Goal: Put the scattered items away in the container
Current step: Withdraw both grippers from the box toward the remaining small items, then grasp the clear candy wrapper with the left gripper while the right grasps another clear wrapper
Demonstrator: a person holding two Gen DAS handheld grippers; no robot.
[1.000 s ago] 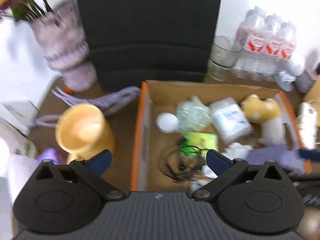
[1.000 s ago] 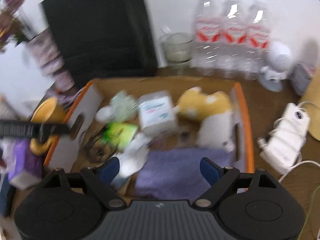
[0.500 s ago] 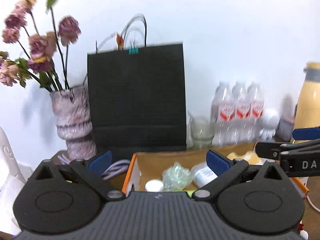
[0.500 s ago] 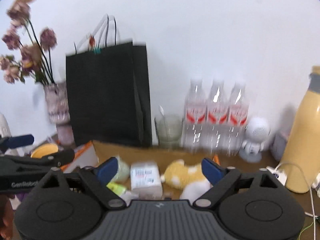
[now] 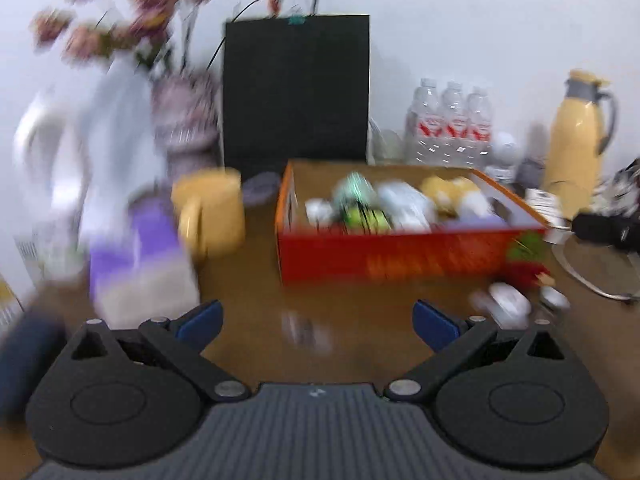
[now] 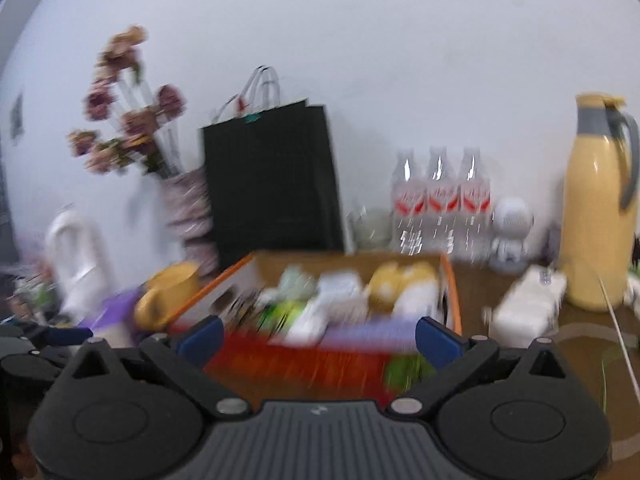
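A red and orange cardboard box [image 5: 408, 254] [image 6: 304, 360] stands on the brown table, filled with several items: a yellow plush, a white pack, a green packet and a purple cloth [image 6: 360, 330]. My left gripper [image 5: 316, 322] hovers over bare table in front of the box, open with nothing between its fingers. My right gripper [image 6: 318, 338] is back from the box's near wall, jaws opening wide and nothing between them. A yellow mug [image 5: 210, 214] and a purple-and-white pack [image 5: 138, 264] stand left of the box. Small white items [image 5: 506, 306] lie at its front right corner.
Behind the box stand a black paper bag [image 5: 296, 92], a vase of dried flowers [image 6: 188, 212], three water bottles [image 6: 440, 204], a glass and a small white robot figure [image 6: 512, 224]. A yellow thermos jug [image 6: 596, 208] and a white power adapter [image 6: 528, 304] with cables sit at the right.
Both grippers have pulled back from above the box's inside to in front of it. The purple cloth that was under the right gripper now lies in the box. Both views are motion-blurred.
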